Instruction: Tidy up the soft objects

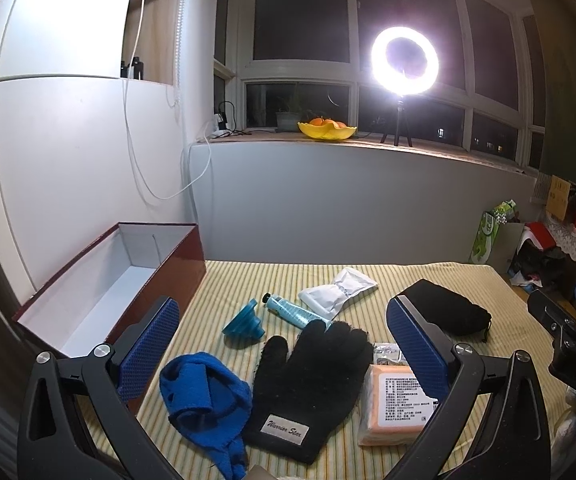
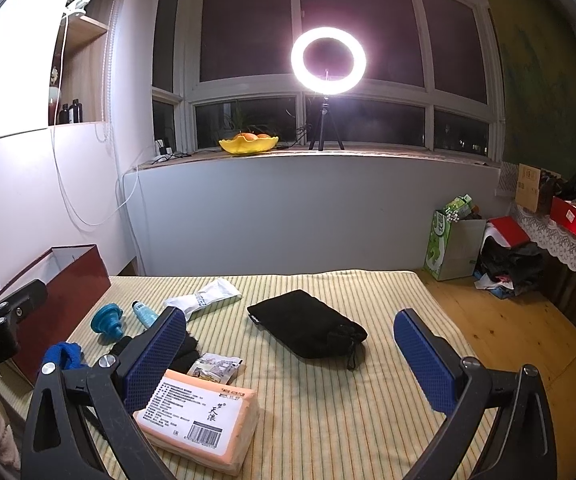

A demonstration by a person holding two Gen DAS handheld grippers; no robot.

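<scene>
While I held both tongs released, left tongs (image 1: 284, 354) hovered over black glove (image 1: 312, 384) beside blue cloth (image 1: 204, 396); right tongs (image 2: 288, 356) faced black pouch (image 2: 308, 330); orange pack (image 2: 204, 416) lay near red box (image 1: 100, 292) on striped surface (image 2: 328, 412).

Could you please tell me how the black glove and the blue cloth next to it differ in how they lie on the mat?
The black glove lies flat with its fingers spread; the blue cloth is bunched and folded over itself. The black glove carries a sewn label near its cuff; the blue cloth shows none. Both are soft knits resting on the striped mat, touching, between the open fingers of the left gripper.
</scene>
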